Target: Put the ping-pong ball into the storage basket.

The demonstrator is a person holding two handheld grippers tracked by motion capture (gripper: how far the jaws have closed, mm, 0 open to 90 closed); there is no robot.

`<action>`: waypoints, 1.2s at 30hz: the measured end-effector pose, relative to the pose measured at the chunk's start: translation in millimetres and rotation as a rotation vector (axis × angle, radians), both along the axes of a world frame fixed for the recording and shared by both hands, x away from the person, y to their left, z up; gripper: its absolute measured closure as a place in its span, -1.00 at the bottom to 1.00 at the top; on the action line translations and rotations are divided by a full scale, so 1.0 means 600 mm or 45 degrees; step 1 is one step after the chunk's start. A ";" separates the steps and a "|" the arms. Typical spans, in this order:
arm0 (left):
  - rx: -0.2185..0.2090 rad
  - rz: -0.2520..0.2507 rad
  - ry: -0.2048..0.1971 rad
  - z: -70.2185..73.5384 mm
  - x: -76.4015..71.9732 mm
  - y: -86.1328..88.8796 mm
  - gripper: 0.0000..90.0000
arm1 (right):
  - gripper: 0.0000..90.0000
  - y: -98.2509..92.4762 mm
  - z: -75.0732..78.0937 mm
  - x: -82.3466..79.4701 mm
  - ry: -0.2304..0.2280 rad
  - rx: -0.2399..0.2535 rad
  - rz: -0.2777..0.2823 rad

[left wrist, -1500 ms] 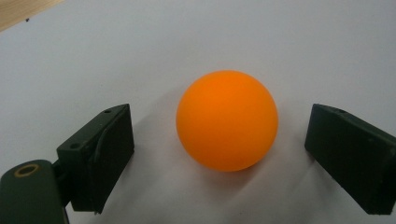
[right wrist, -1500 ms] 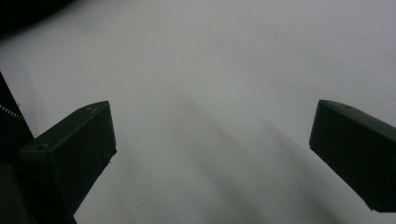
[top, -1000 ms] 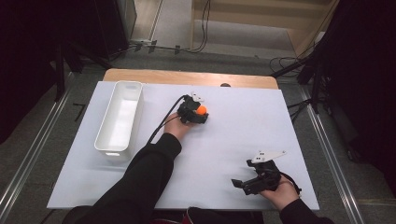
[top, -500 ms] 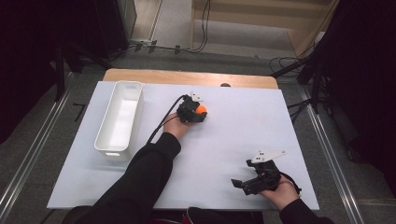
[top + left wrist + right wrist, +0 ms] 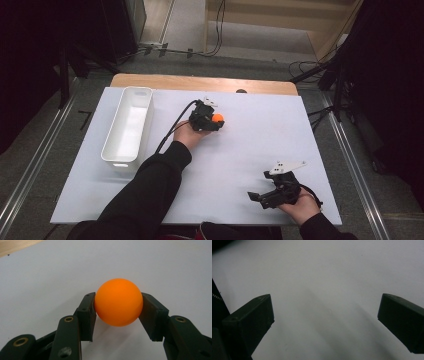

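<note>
Left gripper (image 5: 117,315) clamps the ball (image 5: 118,301) near table centre; right gripper (image 5: 325,315), jaws wide apart, at 5 o'clock; tray (image 5: 127,126) at 9.

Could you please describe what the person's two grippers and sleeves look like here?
Both the left gripper and the right gripper are black, with blocky two-piece jaws joined by brass-ringed pivots. Each carries a pale three-cornered plate on top. A black cable trails from the left one. The person wears black long sleeves.

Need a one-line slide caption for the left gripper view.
Left tool shut on a smooth orange plastic ball above the white table surface.
</note>
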State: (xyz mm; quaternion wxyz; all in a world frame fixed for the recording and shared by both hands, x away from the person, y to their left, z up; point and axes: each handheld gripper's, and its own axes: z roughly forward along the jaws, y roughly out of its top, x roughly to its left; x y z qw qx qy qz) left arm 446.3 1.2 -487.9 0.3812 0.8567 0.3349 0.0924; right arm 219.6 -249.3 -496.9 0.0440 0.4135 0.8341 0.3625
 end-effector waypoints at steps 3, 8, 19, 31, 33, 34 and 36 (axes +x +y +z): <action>-0.003 -0.025 0.033 0.011 -0.008 -0.001 0.12 | -1.00 0.001 0.000 0.000 -0.001 0.001 0.000; -0.025 -0.057 0.067 0.024 -0.021 0.002 0.12 | -1.00 -0.001 0.000 0.000 -0.008 -0.003 0.001; -0.003 -0.095 0.147 0.046 -0.044 0.016 0.12 | -1.00 -0.001 0.000 0.001 0.002 0.001 -0.004; 0.002 -0.121 0.179 0.079 -0.057 0.036 0.12 | -1.00 -0.001 0.001 0.000 0.000 0.008 -0.003; 0.014 -0.133 0.177 0.087 -0.061 0.039 0.12 | -1.00 -0.001 0.001 0.000 -0.003 0.010 -0.002; 0.025 -0.140 0.170 0.090 -0.063 0.040 0.12 | -1.00 -0.001 0.002 0.000 -0.002 0.010 -0.002; 0.016 -0.144 0.181 0.095 -0.066 0.043 0.12 | -1.00 -0.001 0.002 0.000 -0.002 0.010 -0.004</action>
